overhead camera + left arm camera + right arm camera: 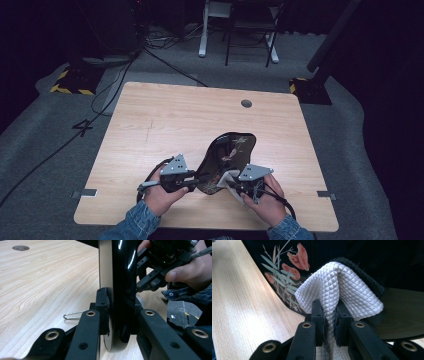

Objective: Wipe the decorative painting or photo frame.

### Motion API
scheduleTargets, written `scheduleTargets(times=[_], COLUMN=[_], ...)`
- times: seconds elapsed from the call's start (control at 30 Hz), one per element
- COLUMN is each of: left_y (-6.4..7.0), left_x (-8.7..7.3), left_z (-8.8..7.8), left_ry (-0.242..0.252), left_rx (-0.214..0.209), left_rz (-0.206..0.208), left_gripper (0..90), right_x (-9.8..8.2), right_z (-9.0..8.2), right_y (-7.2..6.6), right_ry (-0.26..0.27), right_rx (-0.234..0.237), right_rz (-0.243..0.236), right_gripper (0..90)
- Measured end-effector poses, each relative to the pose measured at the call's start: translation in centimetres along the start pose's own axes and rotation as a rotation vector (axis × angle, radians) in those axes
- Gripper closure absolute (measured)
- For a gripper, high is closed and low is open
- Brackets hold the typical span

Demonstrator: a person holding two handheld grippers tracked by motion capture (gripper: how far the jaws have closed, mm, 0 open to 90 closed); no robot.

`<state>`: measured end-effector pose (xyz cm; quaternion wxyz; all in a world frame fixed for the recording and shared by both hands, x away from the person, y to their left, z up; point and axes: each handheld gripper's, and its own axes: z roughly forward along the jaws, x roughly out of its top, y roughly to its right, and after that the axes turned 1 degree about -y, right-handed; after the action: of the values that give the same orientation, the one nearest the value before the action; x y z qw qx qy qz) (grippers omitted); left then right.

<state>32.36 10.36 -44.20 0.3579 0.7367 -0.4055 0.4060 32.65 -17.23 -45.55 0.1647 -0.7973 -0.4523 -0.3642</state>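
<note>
Tray work: the shiny black curvy wooden tray with painted flowers, hard and slippery, stands tilted near the counter's front edge, left gripper jaws clamped on its rim, while right gripper jaws pinch the soft white quilted cloth against it.

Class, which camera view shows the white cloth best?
The right gripper view: the quilted white cloth sits large, pinched between that gripper's jaws against the black tray. The high view shows it small; the left gripper view gives nothing clear.

Denim sleeves; black hand-held gripper pair, grey triangular plates, brass-looking rivets, black cables.
</note>
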Motion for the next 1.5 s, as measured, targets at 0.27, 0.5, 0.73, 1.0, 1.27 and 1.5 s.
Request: scheduleTargets(times=[0.27, 0.5, 0.73, 1.0, 1.27, 1.5], left_y=[0.0, 0.0, 0.0, 0.0, 0.1, 0.1], left_x=[0.0, 0.0, 0.0, 0.0, 0.1, 0.1], left_z=[0.0, 0.0, 0.0, 0.0, 0.0, 0.0], left_ry=[0.0, -0.001, -0.001, -0.001, -0.003, -0.002], left_rx=[-0.003, -0.004, -0.004, 0.006, 0.018, 0.021], left_rz=[-0.006, -0.005, -0.004, -0.004, -0.015, -0.005], left_gripper=[77.7, 77.3, 76.8, 76.9, 77.9, 78.8], right_x=[-0.5, -0.9, -1.5, -1.9, -1.5, -1.1], right_z=[-0.1, -0.5, -1.5, -2.0, -0.6, 0.9], right_y=[1.2, 2.2, 4.1, 5.0, 3.0, 0.7], right_ry=[-0.009, -0.008, 0.006, 0.018, -0.022, -0.056], right_rx=[0.001, -0.039, -0.109, -0.154, -0.1, -0.011], right_rz=[0.039, 0.065, 0.116, 0.148, 0.084, 0.013], right_gripper=[81.7, 81.7, 81.6, 81.6, 81.5, 81.5])
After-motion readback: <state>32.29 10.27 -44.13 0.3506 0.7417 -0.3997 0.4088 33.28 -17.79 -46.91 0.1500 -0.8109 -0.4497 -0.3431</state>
